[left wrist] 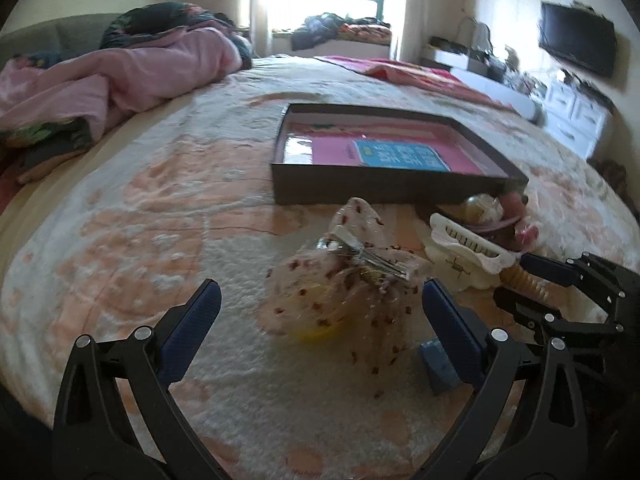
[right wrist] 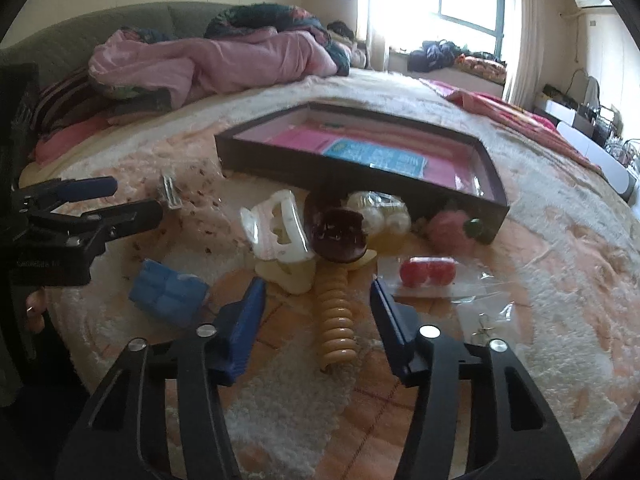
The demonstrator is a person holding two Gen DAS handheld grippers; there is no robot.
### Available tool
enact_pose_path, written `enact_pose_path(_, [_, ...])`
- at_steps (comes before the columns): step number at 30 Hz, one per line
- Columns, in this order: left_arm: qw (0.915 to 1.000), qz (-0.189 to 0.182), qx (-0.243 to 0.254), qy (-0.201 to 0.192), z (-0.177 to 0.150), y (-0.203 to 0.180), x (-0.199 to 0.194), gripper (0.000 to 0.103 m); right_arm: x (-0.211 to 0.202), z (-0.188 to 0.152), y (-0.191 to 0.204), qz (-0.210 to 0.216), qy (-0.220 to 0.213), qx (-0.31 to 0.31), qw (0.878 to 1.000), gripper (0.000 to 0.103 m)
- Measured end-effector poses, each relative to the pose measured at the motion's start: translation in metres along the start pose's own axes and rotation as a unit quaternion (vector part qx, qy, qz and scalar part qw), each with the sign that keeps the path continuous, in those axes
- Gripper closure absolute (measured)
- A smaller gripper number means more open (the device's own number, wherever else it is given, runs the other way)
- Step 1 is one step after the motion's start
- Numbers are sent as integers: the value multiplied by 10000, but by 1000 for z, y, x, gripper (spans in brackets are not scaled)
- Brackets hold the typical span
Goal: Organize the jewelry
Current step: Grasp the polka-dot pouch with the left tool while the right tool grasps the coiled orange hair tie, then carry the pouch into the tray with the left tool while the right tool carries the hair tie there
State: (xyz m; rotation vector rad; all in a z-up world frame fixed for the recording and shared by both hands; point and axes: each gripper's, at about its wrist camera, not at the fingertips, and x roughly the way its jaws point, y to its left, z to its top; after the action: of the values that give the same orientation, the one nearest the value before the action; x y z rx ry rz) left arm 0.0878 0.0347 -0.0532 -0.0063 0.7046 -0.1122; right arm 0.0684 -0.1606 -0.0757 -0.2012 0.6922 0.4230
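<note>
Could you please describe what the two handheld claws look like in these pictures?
Both match: the left claw and right claw have black plastic linkage arms with cut-out slots, round silver pivot pins, and flat blue ribbed pads on the fingers. Seen from the right wrist view, the left claw's black body carries small pale lettering, too blurred to read. No cables show.

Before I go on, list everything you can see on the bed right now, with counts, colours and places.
box: 1, dark, open, pink lining, mid-bed
spotted clear bag: 1, ahead of left gripper
blue block: 1, near edge
white claw clip: 1, before box
brown claw clip: 1, beside white clip
tan ridged clip: 1, between right gripper's fingers, untouched
red beads: 2, in clear packet
pink quilt: 1, far side
left gripper: open
right gripper: open
</note>
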Motion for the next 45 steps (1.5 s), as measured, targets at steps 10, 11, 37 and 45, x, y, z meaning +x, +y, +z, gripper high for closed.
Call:
enact_pose_path(10, [9982, -384, 173, 432, 5, -1, 33, 43, -2, -6, 4, 101, 61, -209, 9997, 78])
enact_pose_path(11, [9979, -457, 157, 419, 6, 0, 33, 46, -3, -6, 5, 134, 48, -205, 9997, 82])
enact_pose_path(37, [9982, -572, -59, -160, 55, 16, 11, 93, -37, 30, -33, 89, -414, 332, 9986, 86])
enact_pose_path(45, [9972, -726, 7, -167, 73, 1, 18, 93, -42, 31, -58, -105, -379, 620, 9973, 86])
